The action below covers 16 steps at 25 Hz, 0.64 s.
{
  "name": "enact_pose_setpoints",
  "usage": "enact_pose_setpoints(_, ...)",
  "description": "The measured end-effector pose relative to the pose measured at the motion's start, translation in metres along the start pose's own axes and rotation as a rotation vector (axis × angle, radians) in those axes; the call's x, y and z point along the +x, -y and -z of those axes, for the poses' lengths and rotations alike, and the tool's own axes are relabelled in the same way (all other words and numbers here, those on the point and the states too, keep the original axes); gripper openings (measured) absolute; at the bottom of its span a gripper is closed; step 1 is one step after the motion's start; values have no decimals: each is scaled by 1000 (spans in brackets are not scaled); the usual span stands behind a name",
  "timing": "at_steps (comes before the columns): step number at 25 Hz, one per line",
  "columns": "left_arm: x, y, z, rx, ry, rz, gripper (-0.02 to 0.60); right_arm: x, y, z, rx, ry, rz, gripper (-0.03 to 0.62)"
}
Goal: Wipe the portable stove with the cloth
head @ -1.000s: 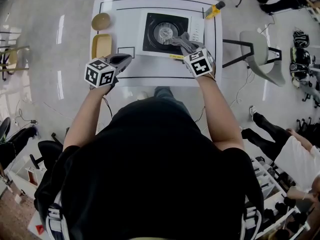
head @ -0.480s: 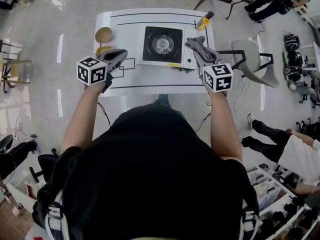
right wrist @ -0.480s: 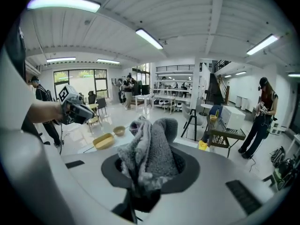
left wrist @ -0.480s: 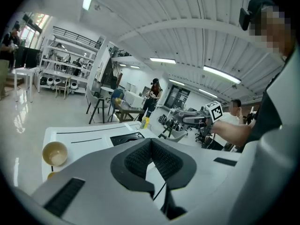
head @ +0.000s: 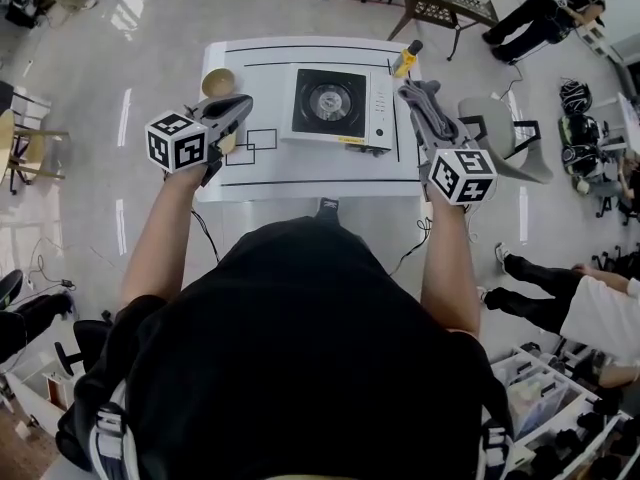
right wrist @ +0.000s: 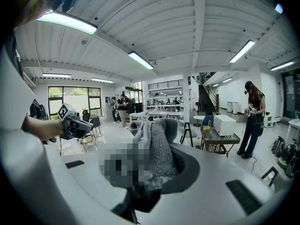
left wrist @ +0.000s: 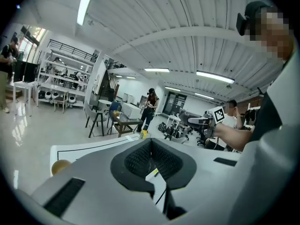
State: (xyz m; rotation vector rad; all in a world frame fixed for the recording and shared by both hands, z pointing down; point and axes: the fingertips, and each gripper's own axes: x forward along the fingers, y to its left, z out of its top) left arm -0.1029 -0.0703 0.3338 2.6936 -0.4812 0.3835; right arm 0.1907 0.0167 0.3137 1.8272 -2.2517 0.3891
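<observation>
The portable stove (head: 340,106), white with a black burner plate, sits at the middle back of the white table (head: 310,173). My right gripper (head: 413,90) is held up over the table's right edge, to the right of the stove, and is shut on the grey cloth (head: 428,110). The cloth (right wrist: 157,144) bunches up out of its jaws and hangs clear of the stove. My left gripper (head: 240,104) is raised over the table's left part, left of the stove, with its jaws shut on nothing. The left gripper view shows its pads (left wrist: 151,154) pressed together.
A yellow bottle (head: 405,60) stands at the table's back right corner and a tan bowl (head: 218,82) at the back left. A grey chair (head: 505,133) is just right of the table. People and shelving are further off around the room.
The right gripper has lifted the cloth off the stove's burner and carried it right, past the stove's edge. The left gripper stayed raised at the left.
</observation>
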Motion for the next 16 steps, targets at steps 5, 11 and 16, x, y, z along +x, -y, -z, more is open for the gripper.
enact_pose_setpoints(5,-20,3,-10,-12,38,-7,21,-17,-4,-8,33,37,16,112)
enact_pose_setpoints(11,-30,8,-19,10,63,-12,21,-27,-9,-7,59,58,27,112)
enact_pose_setpoints(16,-36,14,-18,9,68,-16,21,-31,-12,-5,70,59,26,112)
